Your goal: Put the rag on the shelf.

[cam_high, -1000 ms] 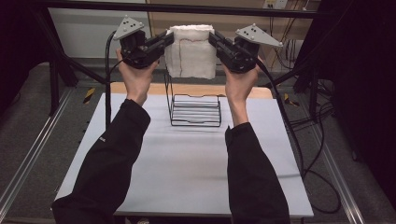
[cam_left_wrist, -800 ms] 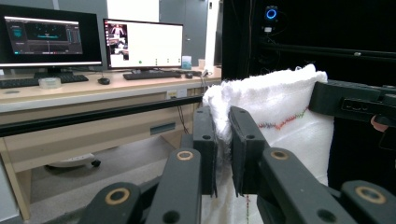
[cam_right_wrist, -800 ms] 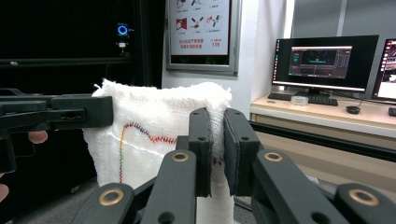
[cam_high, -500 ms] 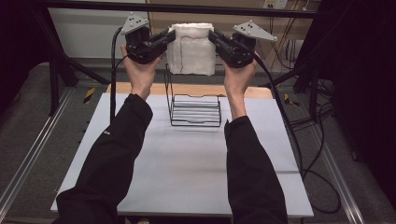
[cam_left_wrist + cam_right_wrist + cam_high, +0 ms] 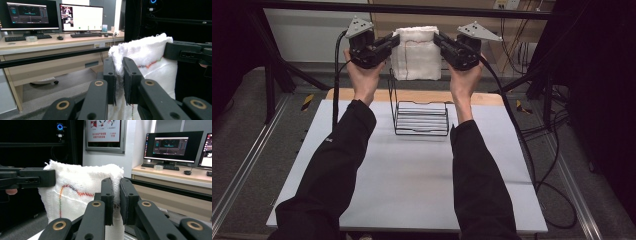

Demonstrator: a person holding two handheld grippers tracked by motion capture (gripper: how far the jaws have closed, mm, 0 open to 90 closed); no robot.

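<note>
A white towel (image 5: 416, 52) with coloured stitching hangs in the air, stretched between my two grippers above the far end of the table. My left gripper (image 5: 393, 40) is shut on its upper left corner, and my right gripper (image 5: 439, 40) is shut on its upper right corner. In the left gripper view the cloth (image 5: 147, 60) is pinched between the black jaws of the left gripper (image 5: 119, 80). The right gripper view shows the towel (image 5: 82, 190) folded over, its edge clamped by the right gripper (image 5: 116, 200). A black wire rack (image 5: 421, 116) stands on the table below the towel.
The white table top (image 5: 412, 175) has a wooden strip (image 5: 362, 95) along its far edge. A black frame bar (image 5: 412, 9) crosses above. Cables (image 5: 542, 150) trail off the right side. Desks with monitors (image 5: 50, 15) stand beyond the table.
Both hands have drifted slightly, carrying the towel with them; it now hangs a little lower, nearer the rack. Both grips are unchanged.
</note>
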